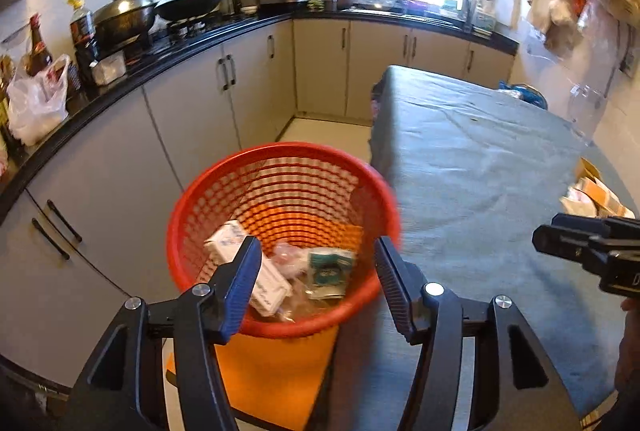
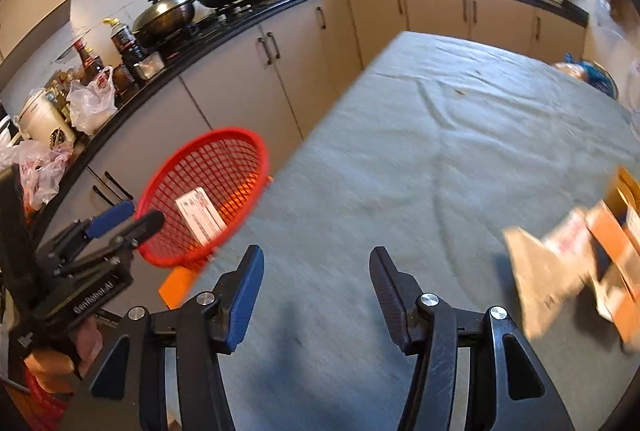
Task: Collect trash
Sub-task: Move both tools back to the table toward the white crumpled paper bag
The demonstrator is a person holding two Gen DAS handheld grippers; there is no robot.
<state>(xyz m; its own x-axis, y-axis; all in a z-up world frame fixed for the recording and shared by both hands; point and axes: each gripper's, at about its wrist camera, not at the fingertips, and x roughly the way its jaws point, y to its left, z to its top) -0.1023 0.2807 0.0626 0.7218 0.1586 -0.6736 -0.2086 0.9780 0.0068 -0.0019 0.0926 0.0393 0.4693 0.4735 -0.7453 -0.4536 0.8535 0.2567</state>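
A red mesh basket (image 1: 224, 199) stands beside the grey-covered table (image 1: 480, 167), on an orange surface (image 1: 272, 371). It holds a white carton (image 1: 224, 243), a teal packet (image 1: 330, 265) and clear wrappers. My left gripper (image 1: 316, 271) is open and empty, just above the basket's near rim. My right gripper (image 2: 316, 283) is open and empty over the table (image 2: 420, 151). The basket (image 2: 236, 151) and the left gripper (image 2: 124, 221) show at the left of the right wrist view. Blurred cardboard boxes (image 2: 600, 251) lie on the table's right side; they also show in the left wrist view (image 1: 596, 191).
A black kitchen counter (image 1: 180, 51) with woks, bottles and plastic bags runs along the left and back, over beige cabinets (image 1: 224, 99). A blue bag (image 1: 524, 93) sits at the table's far right. A sink and window are at the back.
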